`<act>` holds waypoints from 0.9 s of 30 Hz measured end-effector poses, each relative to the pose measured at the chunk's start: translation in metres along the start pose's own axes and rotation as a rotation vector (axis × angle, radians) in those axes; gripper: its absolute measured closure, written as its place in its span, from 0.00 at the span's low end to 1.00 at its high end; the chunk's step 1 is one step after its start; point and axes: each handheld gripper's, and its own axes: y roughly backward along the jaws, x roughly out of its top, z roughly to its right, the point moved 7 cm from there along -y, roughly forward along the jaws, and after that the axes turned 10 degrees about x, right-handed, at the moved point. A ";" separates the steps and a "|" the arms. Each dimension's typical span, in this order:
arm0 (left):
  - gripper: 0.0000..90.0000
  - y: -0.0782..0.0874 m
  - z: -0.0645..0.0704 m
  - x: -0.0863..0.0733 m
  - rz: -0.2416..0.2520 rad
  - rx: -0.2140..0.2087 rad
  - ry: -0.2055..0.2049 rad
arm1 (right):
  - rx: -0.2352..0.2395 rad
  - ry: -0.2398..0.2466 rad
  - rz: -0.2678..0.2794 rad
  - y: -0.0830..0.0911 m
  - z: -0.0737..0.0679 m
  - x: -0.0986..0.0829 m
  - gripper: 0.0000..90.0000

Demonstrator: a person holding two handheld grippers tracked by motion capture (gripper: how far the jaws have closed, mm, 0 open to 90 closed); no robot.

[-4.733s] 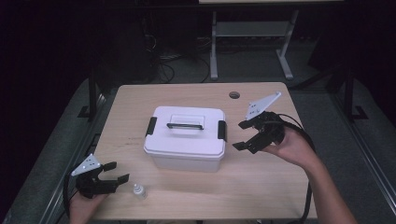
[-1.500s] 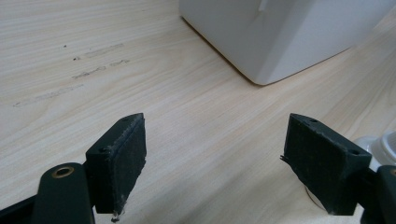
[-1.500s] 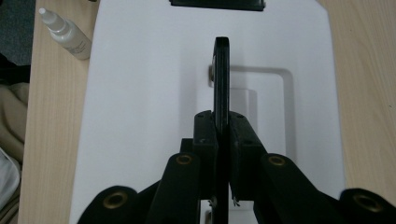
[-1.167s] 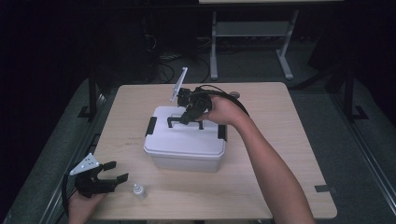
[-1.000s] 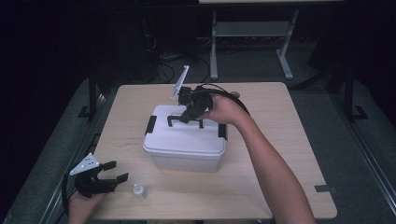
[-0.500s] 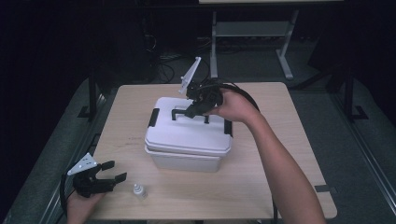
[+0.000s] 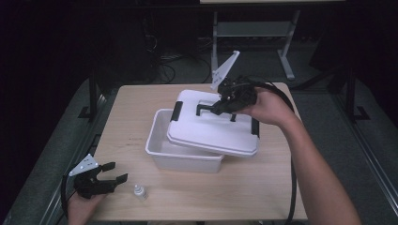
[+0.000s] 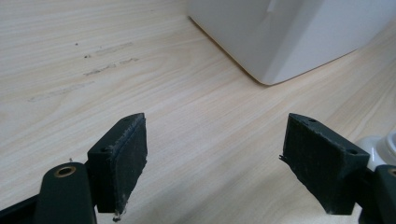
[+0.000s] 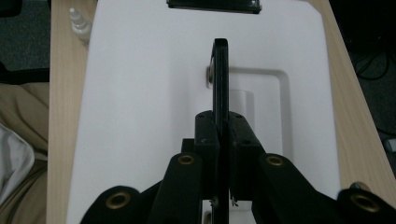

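At the near left corner of the light wooden table [image 7: 141,103], the left gripper [image 7: 110,179] rests with its jaws spread wide and nothing between them. Just beside it, along the near edge, stands a small dropper bottle [image 7: 139,191]. Mid-table sits the white plastic bin [image 7: 162,145], its inside showing on the left. The white lid [image 7: 213,129] hangs tilted over the bin's right part, black latches at its ends. The right gripper [image 7: 224,104] is clamped tight on the lid's black handle [image 9: 220,79]. Beyond the far edge, grey floor, loose cables and a metal stand's legs [image 7: 286,56] fade into a dark room.
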 end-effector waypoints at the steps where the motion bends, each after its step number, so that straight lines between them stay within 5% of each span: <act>1: 0.24 -0.001 0.001 0.000 -0.001 0.002 -0.003 | -0.011 -0.014 0.000 0.008 -0.003 -0.010 0.93; 12: 0.24 -0.001 0.000 -0.003 -0.018 0.017 -0.005 | -0.061 -0.073 0.014 0.043 -0.012 -0.058 0.93; 27: 0.24 -0.001 0.000 -0.005 -0.031 0.019 0.003 | -0.090 -0.166 0.003 0.063 -0.019 -0.118 0.93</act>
